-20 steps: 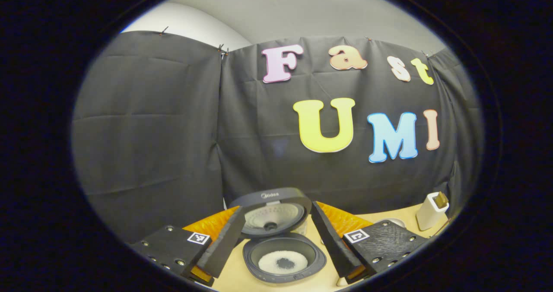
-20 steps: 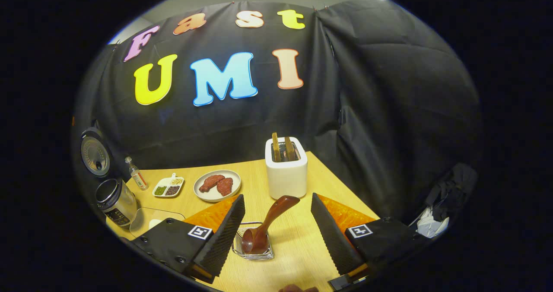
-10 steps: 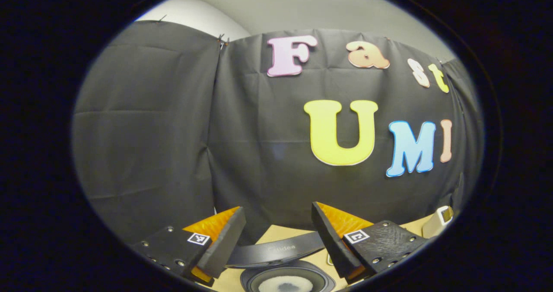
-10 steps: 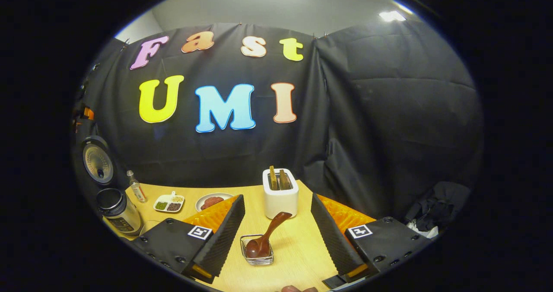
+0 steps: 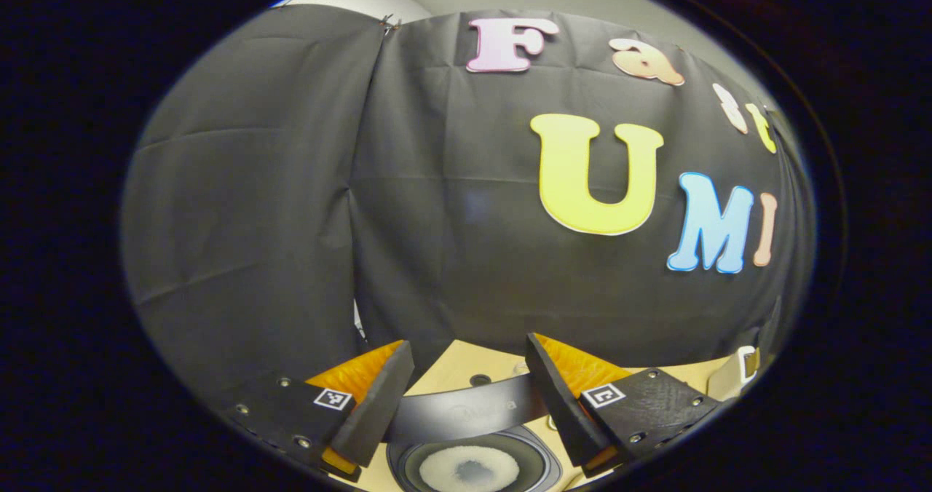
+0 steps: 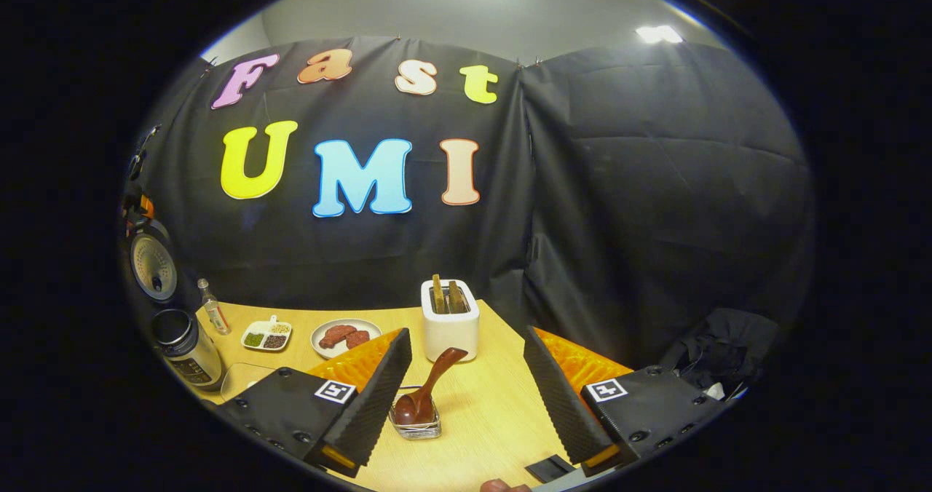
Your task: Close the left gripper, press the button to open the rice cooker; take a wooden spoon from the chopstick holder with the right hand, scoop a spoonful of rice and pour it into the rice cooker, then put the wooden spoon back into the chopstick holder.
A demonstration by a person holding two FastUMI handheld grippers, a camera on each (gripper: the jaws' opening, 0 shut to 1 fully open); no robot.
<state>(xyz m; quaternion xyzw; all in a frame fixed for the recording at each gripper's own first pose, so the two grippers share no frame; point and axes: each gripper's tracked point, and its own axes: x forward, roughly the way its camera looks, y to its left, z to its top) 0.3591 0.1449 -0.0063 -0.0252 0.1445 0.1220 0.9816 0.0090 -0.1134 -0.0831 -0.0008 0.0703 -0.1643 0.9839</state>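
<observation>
My right gripper [image 6: 466, 394] hangs spread wide and empty above the pale wooden table [image 6: 495, 419], the dark brown wooden spoon [image 6: 422, 394] resting bowl-down in the small wire chopstick holder [image 6: 416, 426] just ahead, while my left gripper [image 5: 466, 405], equally wide, hovers over the open black rice cooker [image 5: 473, 466] with white rice inside.

Both grippers' fingers [image 5: 368, 415] [image 6: 378, 397] spread, empty

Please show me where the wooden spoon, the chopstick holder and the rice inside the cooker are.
wooden spoon [image 6: 431, 381]: right gripper view, on its handle.
chopstick holder [image 6: 429, 431]: right gripper view, on its front wire rim.
rice [image 5: 437, 471]: left gripper view, on the white ring of grains.
</observation>
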